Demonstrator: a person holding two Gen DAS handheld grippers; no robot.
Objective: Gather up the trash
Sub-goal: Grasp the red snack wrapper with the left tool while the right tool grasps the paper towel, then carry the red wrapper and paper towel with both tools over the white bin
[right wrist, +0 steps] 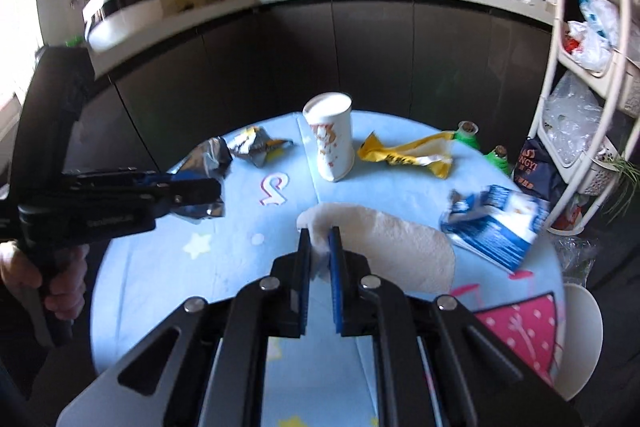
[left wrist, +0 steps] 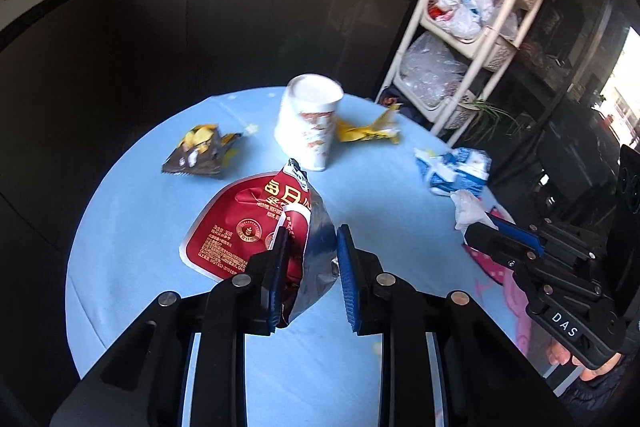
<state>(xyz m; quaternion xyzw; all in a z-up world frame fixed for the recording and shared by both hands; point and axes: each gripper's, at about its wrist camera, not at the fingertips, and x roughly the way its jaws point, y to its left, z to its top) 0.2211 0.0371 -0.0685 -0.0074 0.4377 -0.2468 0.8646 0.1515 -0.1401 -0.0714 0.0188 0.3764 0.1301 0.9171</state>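
Observation:
My left gripper (left wrist: pixel 310 241) has its jaws around the crumpled edge of a red and silver snack bag (left wrist: pixel 256 223), holding it above the round blue table (left wrist: pixel 140 247); it also shows in the right wrist view (right wrist: pixel 204 195). My right gripper (right wrist: pixel 319 241) is shut on a white paper tissue (right wrist: pixel 384 239), which hangs to the right; it shows in the left wrist view (left wrist: pixel 468 207). A white paper cup (left wrist: pixel 308 123) stands at the table's middle (right wrist: pixel 332 143). A dark chip wrapper (left wrist: pixel 200 151), a yellow wrapper (right wrist: pixel 408 155) and a blue packet (right wrist: pixel 496 219) lie around it.
Two green bottle caps (right wrist: pixel 468 135) lie at the far right of the table. A white shelf rack (left wrist: pixel 472 27) with plastic bags stands to the right. A dark counter (right wrist: pixel 320 39) with kitchen appliances runs behind the table. A white chair edge (right wrist: pixel 580 339) is at right.

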